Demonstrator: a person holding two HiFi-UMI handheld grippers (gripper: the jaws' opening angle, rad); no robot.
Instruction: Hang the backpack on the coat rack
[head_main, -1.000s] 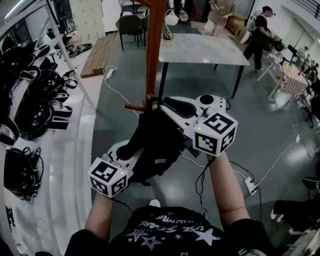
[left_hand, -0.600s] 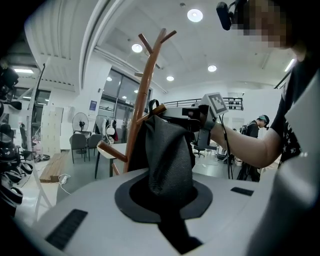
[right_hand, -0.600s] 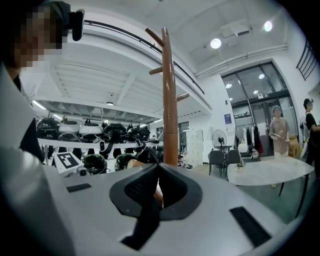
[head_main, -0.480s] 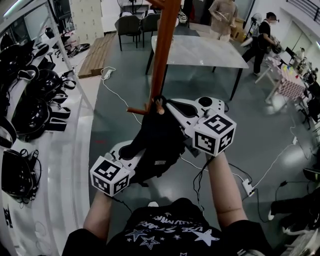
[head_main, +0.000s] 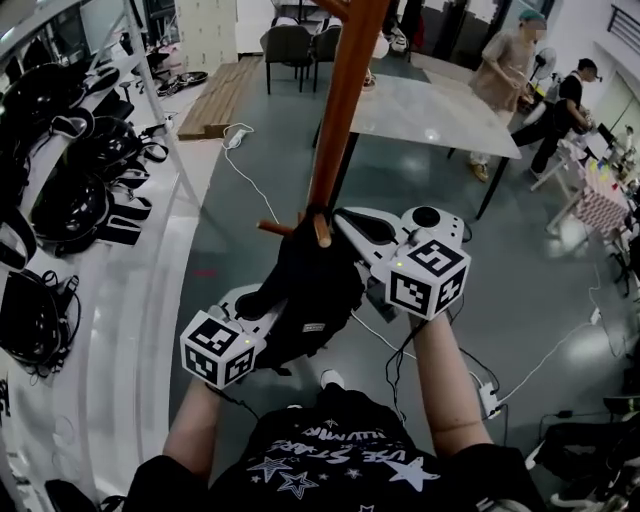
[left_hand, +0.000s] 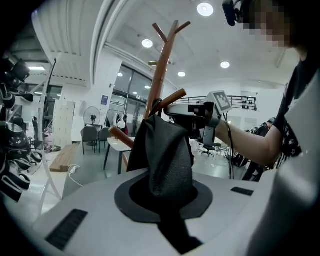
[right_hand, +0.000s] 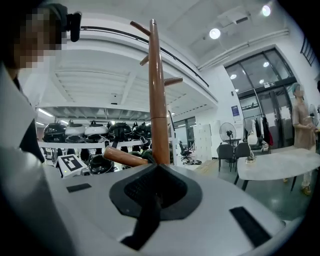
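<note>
The brown wooden coat rack (head_main: 340, 110) stands straight ahead, its pole (right_hand: 157, 100) rising just beyond my right jaws. The black backpack (head_main: 310, 285) hangs against the pole, its top at a short peg (head_main: 322, 232) whose tip sticks out over it. My left gripper (head_main: 255, 300) is under the bag's lower part, shut on a fold of its black fabric (left_hand: 165, 155). My right gripper (head_main: 335, 215) is at the bag's top beside the peg (right_hand: 125, 157). Its jaws are together and no fabric shows between them. A dark bit of the bag (right_hand: 142, 156) lies just past their tips.
A white shelf with several black helmets (head_main: 60, 190) runs along the left. Behind the rack are a marble table (head_main: 430, 105), chairs (head_main: 290, 45) and a wooden platform (head_main: 225, 95). People (head_main: 505, 85) stand at the back right. Cables and a power strip (head_main: 490, 395) lie on the floor.
Both grippers have sunk a little with the backpack, and the peg's tip now shows above the bag's top. The people at the back have walked to the right.
</note>
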